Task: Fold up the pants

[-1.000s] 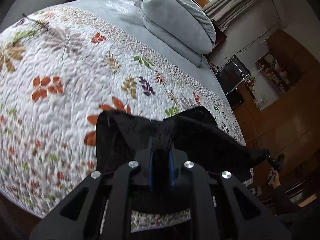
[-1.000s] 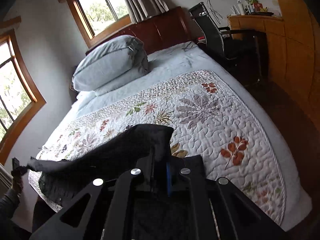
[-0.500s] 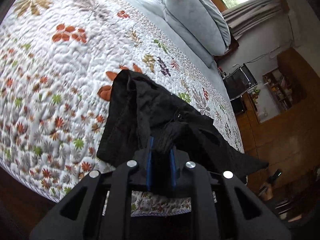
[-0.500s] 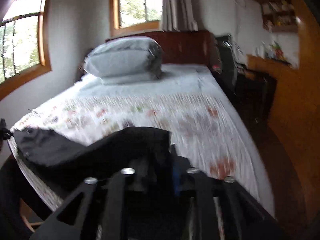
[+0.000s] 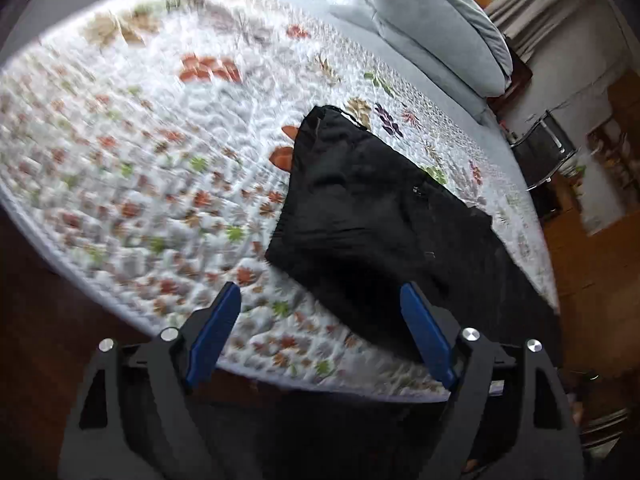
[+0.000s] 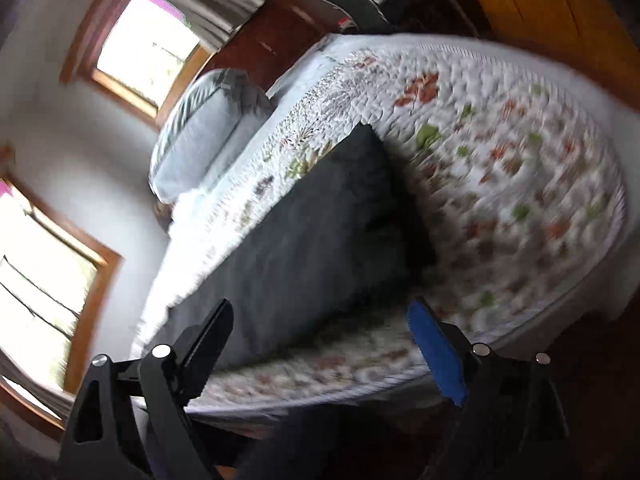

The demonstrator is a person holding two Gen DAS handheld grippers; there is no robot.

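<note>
Pants [image 5: 372, 216], black and crumpled, lie on the quilt [image 5: 152, 168] near the foot of the bed, with one end reaching up toward the pillows and the other end trailing to the quilt's near edge on the right side of the left wrist view. In that view the left claw [image 5: 320, 328] stands wide open above the quilt's edge, its blue pads [image 5: 214, 332] well apart and holding nothing; the right-hand pad overlaps the lower corner of the pants in the picture, but whether it touches the cloth cannot be told. A small metal fastener shows on the dark fabric near its middle. The right wrist view is heavily blurred, yet the pants [image 6: 320, 232] still read as a long dark strip lying along the quilt [image 6: 500, 168], from near the foot edge up toward the grey pillow [image 6: 208, 136]. The right claw [image 6: 320, 332] is likewise spread open and empty, hanging just off the near edge of the bed with one black finger on the left and one blue pad [image 6: 436, 356] on the right. Grey pillows [image 5: 440, 36] are stacked at the head of the bed. Two wood-framed windows [image 6: 140, 48] sit on the wall beside the bed, and a dark chair [image 5: 544, 152] stands beyond its far side.
</note>
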